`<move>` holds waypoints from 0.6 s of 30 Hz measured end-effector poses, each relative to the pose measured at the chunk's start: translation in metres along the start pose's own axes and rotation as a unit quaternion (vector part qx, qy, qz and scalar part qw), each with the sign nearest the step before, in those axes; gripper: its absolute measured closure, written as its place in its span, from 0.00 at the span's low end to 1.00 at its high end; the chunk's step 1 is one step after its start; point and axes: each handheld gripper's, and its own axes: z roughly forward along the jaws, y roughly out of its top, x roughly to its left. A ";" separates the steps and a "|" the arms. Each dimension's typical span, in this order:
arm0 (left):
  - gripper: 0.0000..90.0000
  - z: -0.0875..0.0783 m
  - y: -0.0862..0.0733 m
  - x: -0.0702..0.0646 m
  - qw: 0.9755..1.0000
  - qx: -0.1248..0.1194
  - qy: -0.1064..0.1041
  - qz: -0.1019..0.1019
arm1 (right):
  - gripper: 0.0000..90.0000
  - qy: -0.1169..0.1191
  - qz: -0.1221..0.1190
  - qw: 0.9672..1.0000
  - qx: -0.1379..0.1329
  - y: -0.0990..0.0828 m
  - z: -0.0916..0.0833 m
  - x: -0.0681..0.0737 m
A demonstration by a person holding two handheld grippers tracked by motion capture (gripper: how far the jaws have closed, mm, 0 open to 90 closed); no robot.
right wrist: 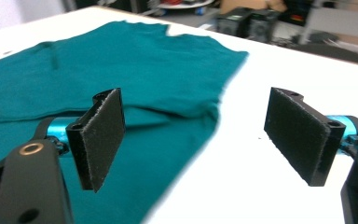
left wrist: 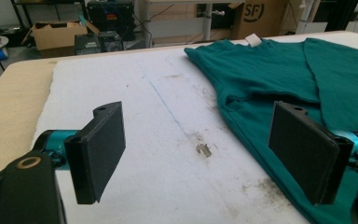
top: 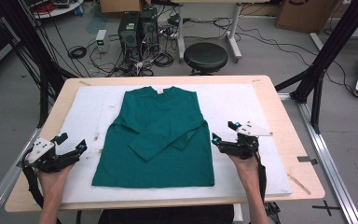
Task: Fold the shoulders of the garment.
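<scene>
Folding next calls for both spread, empty grippers, left gripper (top: 70, 149) and right gripper (top: 223, 133), to pinch the green long-sleeved shirt's (top: 161, 135) side edges evenly.

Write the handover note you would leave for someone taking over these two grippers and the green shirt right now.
Left gripper: open, empty, over the white mat beside the green shirt.
Right gripper: open, empty, at the shirt's other side.
Shirt: flat on the mat, collar at the far edge.
Done: both sleeves folded in across the front.
Left: probably folding the body; no fold shows there yet.
</scene>
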 end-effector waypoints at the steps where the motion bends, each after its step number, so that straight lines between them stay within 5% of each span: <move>1: 0.21 0.000 0.000 0.000 1.000 0.000 -0.001 0.001 | 0.23 -0.009 0.008 1.000 -0.006 -0.004 -0.003 -0.004; 5: 0.21 0.000 0.000 -0.001 1.000 0.000 -0.008 0.008 | 0.23 -0.013 0.045 0.998 -0.030 -0.018 -0.012 -0.016; 18: 0.22 0.000 0.000 0.000 1.000 -0.001 -0.011 0.004 | 0.23 -0.038 0.047 0.998 -0.011 -0.031 -0.017 -0.024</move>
